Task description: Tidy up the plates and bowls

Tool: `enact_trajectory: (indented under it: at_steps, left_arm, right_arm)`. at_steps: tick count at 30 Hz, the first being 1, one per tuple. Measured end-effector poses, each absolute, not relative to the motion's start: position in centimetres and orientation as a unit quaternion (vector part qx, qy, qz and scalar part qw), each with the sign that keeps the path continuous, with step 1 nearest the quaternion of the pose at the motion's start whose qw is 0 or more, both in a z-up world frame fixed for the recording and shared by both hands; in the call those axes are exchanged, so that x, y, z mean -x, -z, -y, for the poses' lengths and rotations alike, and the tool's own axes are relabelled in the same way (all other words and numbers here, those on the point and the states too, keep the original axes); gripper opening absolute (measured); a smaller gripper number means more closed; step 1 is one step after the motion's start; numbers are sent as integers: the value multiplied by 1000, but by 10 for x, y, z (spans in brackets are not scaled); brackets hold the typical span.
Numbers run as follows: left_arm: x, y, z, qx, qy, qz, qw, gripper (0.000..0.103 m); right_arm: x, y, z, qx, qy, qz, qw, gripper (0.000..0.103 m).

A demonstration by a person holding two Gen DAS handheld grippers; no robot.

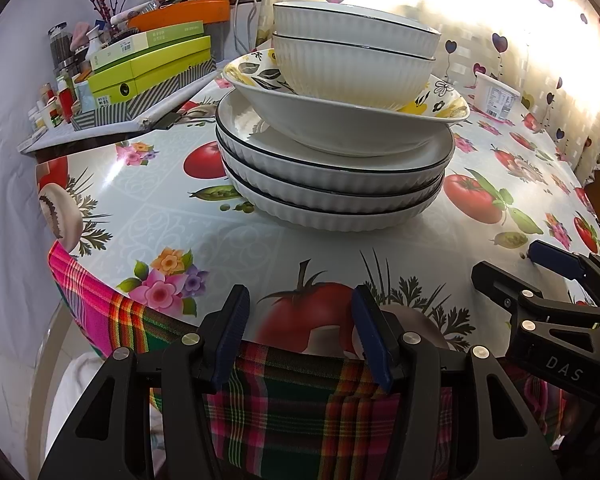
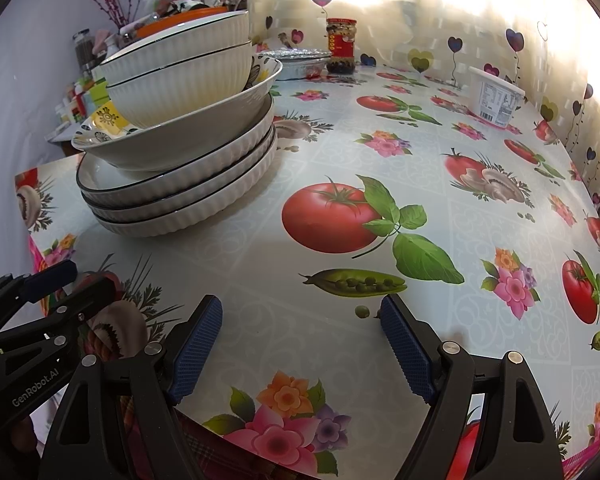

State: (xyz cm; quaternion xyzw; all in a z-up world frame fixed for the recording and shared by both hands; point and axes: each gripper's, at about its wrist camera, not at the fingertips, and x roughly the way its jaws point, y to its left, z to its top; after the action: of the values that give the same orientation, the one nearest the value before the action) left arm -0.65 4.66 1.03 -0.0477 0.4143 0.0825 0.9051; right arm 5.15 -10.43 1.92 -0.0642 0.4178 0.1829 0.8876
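One pile of dishes stands on the flowered tablecloth (image 1: 148,216). Three ribbed white plates (image 1: 332,184) lie at the bottom. A wide bowl with a leaf and flower pattern (image 1: 340,120) rests on them. Two ribbed white bowls (image 1: 352,56) are nested on top. The right wrist view has the same pile at upper left: plates (image 2: 188,192), patterned bowl (image 2: 180,136), white bowls (image 2: 180,76). My left gripper (image 1: 300,300) hangs open near the table's front edge, short of the pile, nothing between its fingers. My right gripper (image 2: 300,308) stands open over bare cloth, right of the pile.
A side shelf with green boxes (image 1: 148,68), jars and an orange tray stands at the back left. A white tub (image 2: 496,100), a jar (image 2: 341,44) and a foil dish (image 2: 296,60) sit along the curtain. A plaid cloth (image 1: 300,412) hangs at the table's front edge.
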Motion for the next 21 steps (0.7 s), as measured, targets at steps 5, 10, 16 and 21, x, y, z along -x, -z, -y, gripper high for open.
enact_trajectory:
  at_steps: [5, 10, 16, 21]
  left_arm:
    - [6, -10, -47, 48, -82, -414, 905, 54]
    - [6, -10, -47, 48, -83, -414, 905, 54]
    - [7, -10, -46, 48, -82, -414, 905, 54]
    - [7, -10, -46, 48, -82, -414, 905, 54]
  right_arm:
    - [-52, -19, 104, 65, -182, -418, 888, 83]
    - [-52, -19, 104, 65, -182, -418, 888, 83]
    - [-52, -19, 104, 65, -182, -418, 888, 83]
    - [-52, -20, 104, 66, -182, -418, 888, 83]
